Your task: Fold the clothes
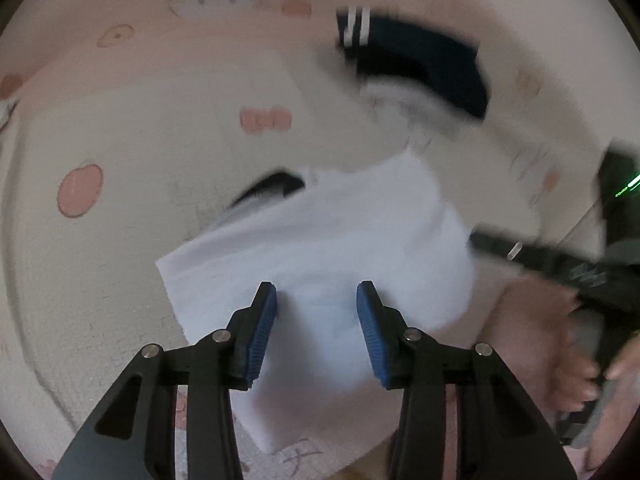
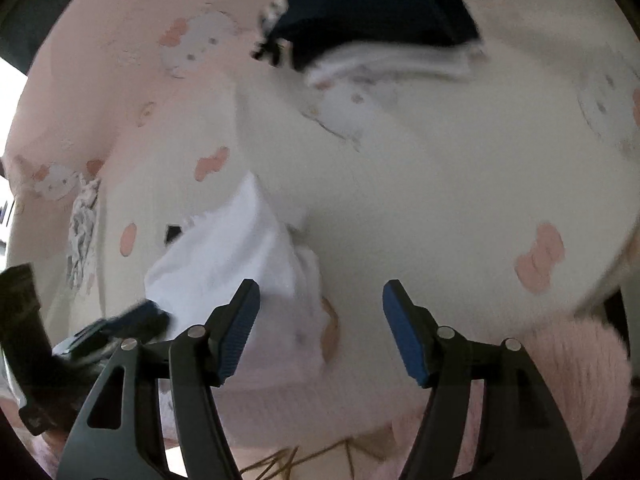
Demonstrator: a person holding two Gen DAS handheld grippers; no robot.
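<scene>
One white garment [image 1: 320, 248] lying crosswise beyond parted, empty left fingers [image 1: 267, 304], right fingers [image 2: 400, 312] wide, empty, one dark pile [image 1: 432, 64] beyond.

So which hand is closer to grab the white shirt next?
Probably the left. The left gripper hangs open right over the white shirt; the right gripper mostly faces bare bedsheet.

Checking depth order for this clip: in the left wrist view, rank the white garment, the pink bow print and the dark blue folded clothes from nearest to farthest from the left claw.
1. White garment, directly under the left claw.
2. Pink bow print, beyond it, upper left.
3. Dark blue folded clothes, farthest, upper right.
</scene>
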